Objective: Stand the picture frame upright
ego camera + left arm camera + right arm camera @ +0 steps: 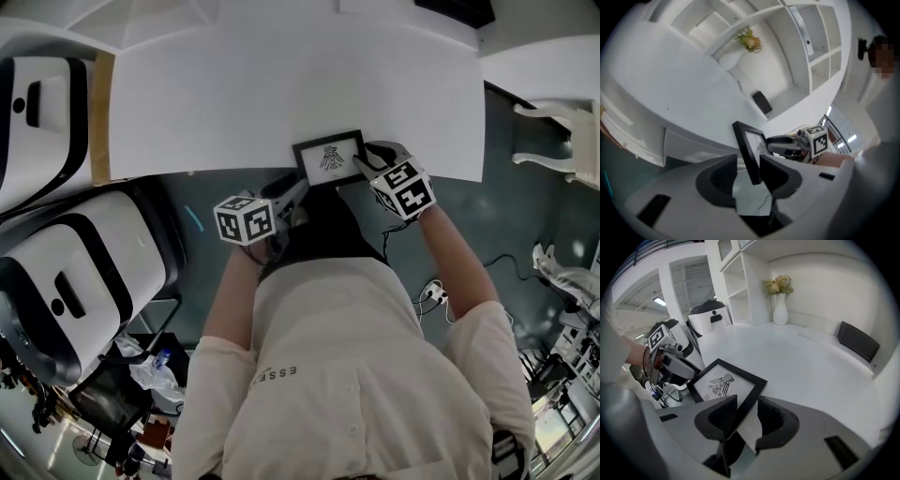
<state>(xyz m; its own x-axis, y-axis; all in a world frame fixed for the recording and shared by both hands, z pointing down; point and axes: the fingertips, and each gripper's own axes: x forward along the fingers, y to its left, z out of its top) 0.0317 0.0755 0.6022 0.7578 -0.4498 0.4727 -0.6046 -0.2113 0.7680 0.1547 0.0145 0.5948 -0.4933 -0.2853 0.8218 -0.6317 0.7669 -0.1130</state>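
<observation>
A slim, black-edged rectangular frame [329, 157] with a white insect print is held tilted at the smooth white counter's [281, 84] near edge, clamped by the right tool [366, 161] and loosely straddled by the left tool [299, 190].

One picture frame [329, 158]; two claws: left claw [296, 190], right claw [364, 161]; one vase [780, 310]; one table [234, 94].

Picture frame [329, 157]: small, rectangular, landscape format, with a plain black border. The white sheet inside bears a black winged-figure drawing. Pose: tilted, neither flat nor fully upright, picture side up towards the person. Location: near edge of the white desk [281, 84].
</observation>
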